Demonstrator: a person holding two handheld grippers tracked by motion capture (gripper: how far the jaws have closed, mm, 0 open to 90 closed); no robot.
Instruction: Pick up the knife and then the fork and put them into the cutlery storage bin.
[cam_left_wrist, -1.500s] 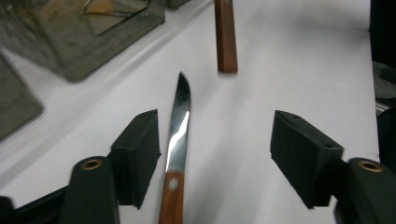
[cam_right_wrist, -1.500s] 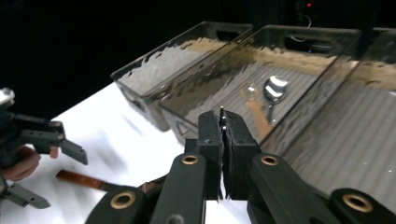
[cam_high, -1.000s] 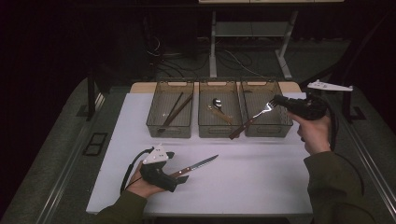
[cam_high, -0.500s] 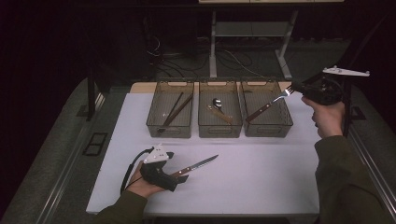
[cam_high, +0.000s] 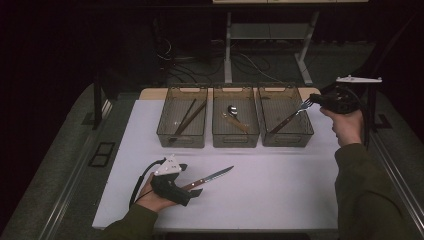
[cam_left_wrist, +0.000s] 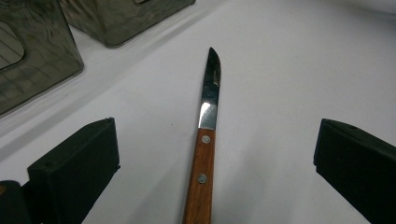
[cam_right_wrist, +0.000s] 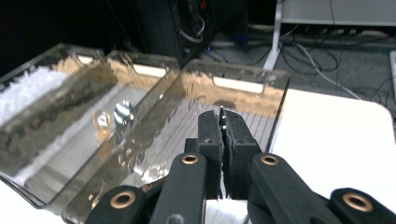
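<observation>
High view: the right gripper (cam_high: 314, 101) is at about 2 o'clock of the table (cam_high: 280, 200), raised beside the right edge of the right bin (cam_high: 300, 135). Its jaws are pressed together on the head of a fork (cam_high: 290, 116). The fork slants down from the jaws toward 8 o'clock, and its wooden handle reaches into the right bin. In the right gripper view, the two pads (cam_right_wrist: 233, 154) stand closed with a thin bit of metal between them, above the same bin (cam_right_wrist: 261, 93).

At about 7 o'clock of the table the left gripper (cam_high: 192, 188) rests low on the white surface, held by the left hand (cam_high: 155, 197). A knife (cam_high: 210, 179) lies flat in front of it, blade pointing to 2 o'clock. In the left gripper view, the jaws stand wide apart on both sides of the knife (cam_left_wrist: 203, 163) handle and do not touch it.

The middle bin (cam_high: 235, 137) holds a spoon (cam_high: 236, 116). The left bin (cam_high: 181, 137) holds chopsticks (cam_high: 186, 120), which lean from 7 to 1 o'clock.
</observation>
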